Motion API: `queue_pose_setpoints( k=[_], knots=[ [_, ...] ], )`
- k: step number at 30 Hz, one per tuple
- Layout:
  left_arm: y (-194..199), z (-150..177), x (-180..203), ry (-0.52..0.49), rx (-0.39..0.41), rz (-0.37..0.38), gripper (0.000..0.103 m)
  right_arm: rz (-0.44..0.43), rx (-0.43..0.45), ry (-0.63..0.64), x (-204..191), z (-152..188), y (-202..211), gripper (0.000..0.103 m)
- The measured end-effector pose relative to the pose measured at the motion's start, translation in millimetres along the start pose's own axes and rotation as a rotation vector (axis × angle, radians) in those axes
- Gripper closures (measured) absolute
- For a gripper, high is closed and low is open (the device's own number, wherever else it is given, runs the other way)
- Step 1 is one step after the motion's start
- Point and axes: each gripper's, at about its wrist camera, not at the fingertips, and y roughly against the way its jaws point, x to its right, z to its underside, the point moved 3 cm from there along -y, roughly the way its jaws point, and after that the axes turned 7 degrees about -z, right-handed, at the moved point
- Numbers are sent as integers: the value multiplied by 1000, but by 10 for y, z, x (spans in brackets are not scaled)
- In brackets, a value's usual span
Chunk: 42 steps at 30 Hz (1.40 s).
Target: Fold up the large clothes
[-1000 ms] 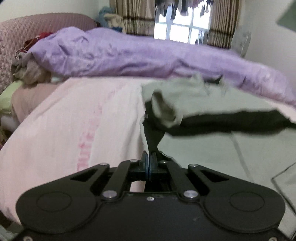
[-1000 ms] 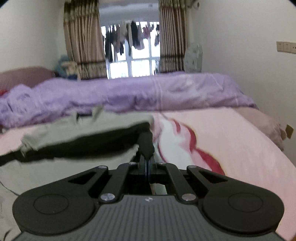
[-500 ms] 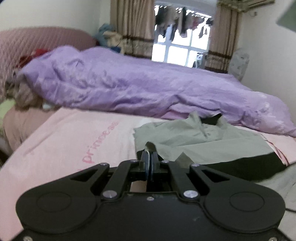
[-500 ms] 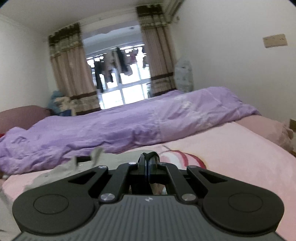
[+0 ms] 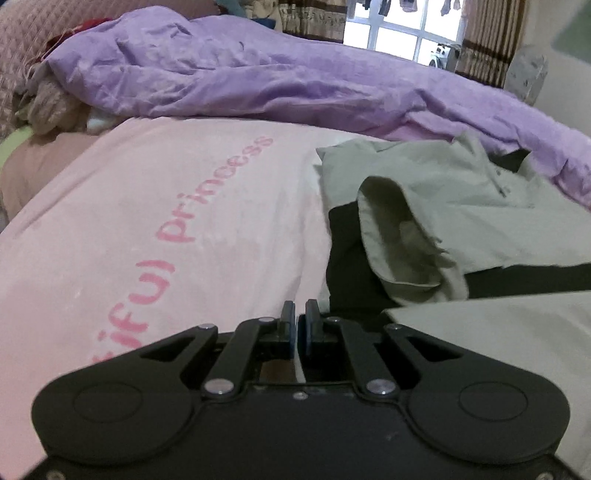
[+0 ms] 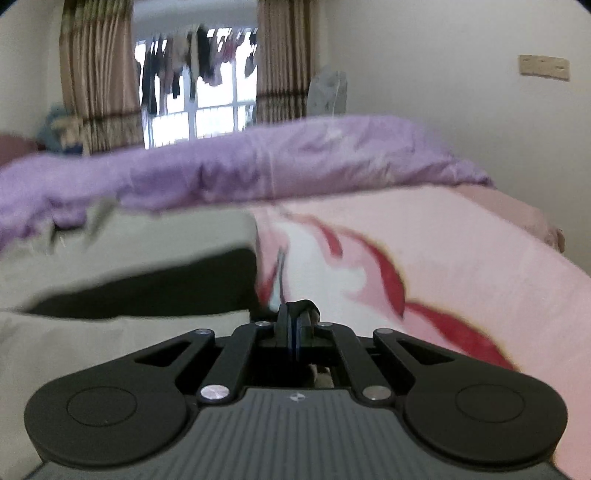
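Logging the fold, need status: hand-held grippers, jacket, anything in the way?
Left hand-held gripper opening, nothing between pads. Right hand-held gripper shut on dark jacket edge. Grey-green jacket folded over on pink blanket. Nothing in the way.

Both cameras sit low, just behind their own fingers, looking forward and slightly down across the bed. The left wrist view hangs close over the pink blanket (image 5: pixel 155 229), with the window (image 5: pixel 402 29) at upper right. The right wrist view faces the window (image 6: pixel 195 92) at upper left. Both share the purple duvet (image 5: pixel 258 81) and the green garment (image 6: pixel 122 240).
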Motion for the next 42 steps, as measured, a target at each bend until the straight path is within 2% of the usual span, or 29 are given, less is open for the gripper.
queue_pose_setpoints(
  k=[2, 3, 6, 7, 9, 10, 11, 12, 13, 14, 15, 18, 20, 23, 26, 29, 33, 35, 36, 38, 42],
  knots=[
    [-62, -3, 33, -32, 11, -42, 97, 0, -27, 4, -8, 1, -54, 101],
    [-122, 1, 40, -55, 3, -88, 98, 4, -30, 19, -23, -1, -56, 101],
    [-136, -30, 21, -58, -1, -80, 99, 25, -55, 65, -94, 24, -65, 101],
    [-115, -54, 19, -53, -7, -75, 99, 28, -58, 82, -123, 23, -50, 97],
    [-16, -84, -16, -48, -9, -78, 92, 17, -63, 95, -120, -12, -34, 91],
    [56, -101, -16, -58, -5, -91, 87, 23, -70, 110, -125, -39, 16, 80],
    [140, -120, -22, -77, 3, -114, 75, 43, -78, 122, -112, -83, 54, 58],
    [259, -130, -22, -102, 20, -131, 61, 66, -75, 130, -74, -142, 125, 46],
    [403, -124, -18, -117, 35, -126, 57, 72, -59, 127, -15, -197, 203, 29],
    [510, -111, -29, -120, 34, -110, 55, 63, -39, 116, 39, -242, 332, 25],
    [613, -90, -39, -121, 24, -94, 54, 43, -32, 104, 93, -276, 448, 25],
    [868, 77, -11, -126, -13, -54, 51, -66, -88, 71, 242, -266, 751, 25],
    [995, 254, 44, -145, -40, -31, 50, -132, -127, 70, 295, -148, 941, 25],
    [1090, 511, 109, -143, -85, -13, 50, -184, -188, 77, 326, 103, 1133, 23],
    [1118, 730, 135, -109, -143, 58, 50, -188, -251, 61, 375, 351, 1196, 21],
    [1093, 902, 225, -120, -179, 113, 50, -212, -302, 32, 407, 541, 1172, 21],
    [1078, 974, 324, -155, -153, 70, 49, -229, -284, 22, 352, 558, 1164, 21],
    [1037, 960, 287, -117, -179, 79, 49, -288, -283, -23, 319, 516, 1139, 33],
    [1022, 963, 250, -87, -191, 91, 48, -299, -291, -44, 309, 507, 1116, 35],
    [988, 949, 216, -77, -192, 106, 46, -275, -320, -36, 260, 521, 1034, 34],
    [1031, 947, 250, -91, -195, 84, 45, -268, -320, -46, 242, 524, 993, 32]
  ],
)
